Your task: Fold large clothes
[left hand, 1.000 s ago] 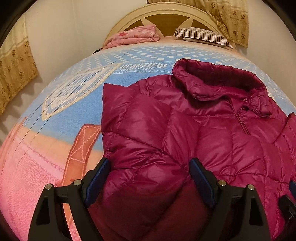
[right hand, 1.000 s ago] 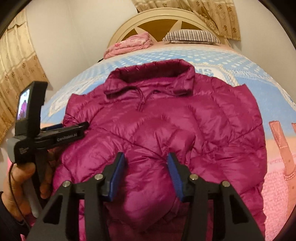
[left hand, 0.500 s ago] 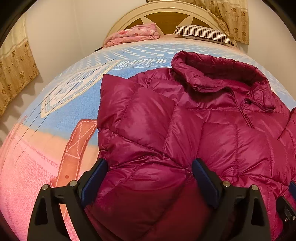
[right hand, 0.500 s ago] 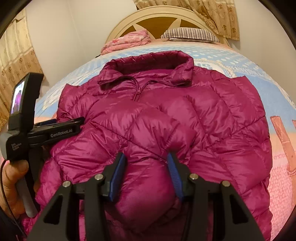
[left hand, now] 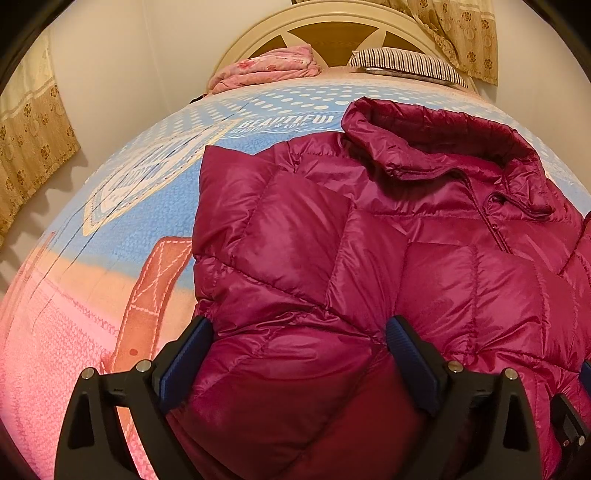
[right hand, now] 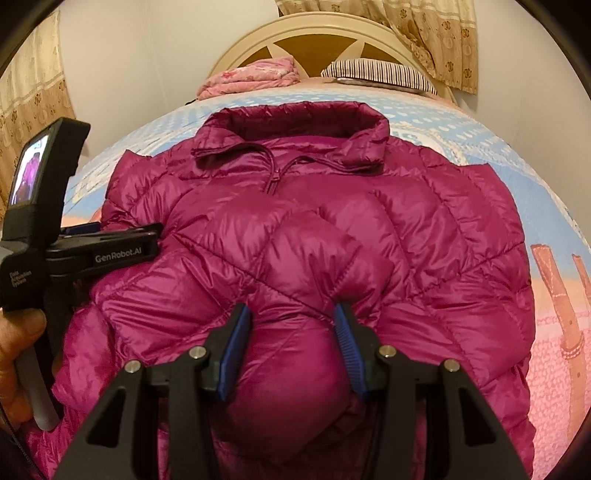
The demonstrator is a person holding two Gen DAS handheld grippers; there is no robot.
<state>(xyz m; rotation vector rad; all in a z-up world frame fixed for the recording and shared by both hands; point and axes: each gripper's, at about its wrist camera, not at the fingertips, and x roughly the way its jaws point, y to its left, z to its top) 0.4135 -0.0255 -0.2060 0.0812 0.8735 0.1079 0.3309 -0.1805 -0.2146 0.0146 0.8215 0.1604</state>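
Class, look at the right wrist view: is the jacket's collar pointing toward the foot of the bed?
No: the jacket lies with its collar toward the headboard, near the striped pillow.

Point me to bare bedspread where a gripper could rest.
Free: the strip of bedspread left of the jacket, and the strip on its right. Some between collar and pillows. Middle is crowded: jacket, both grippers.

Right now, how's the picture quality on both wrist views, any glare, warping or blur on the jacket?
Left wrist view: strong fisheye bulge, warm light, soft sheen on the jacket, dark corners; fabric nearest the lens is dim. Right wrist view: same warping bows the bed; glossy highlights on the quilting; the jacket is sharp, the hand at the edge is soft.
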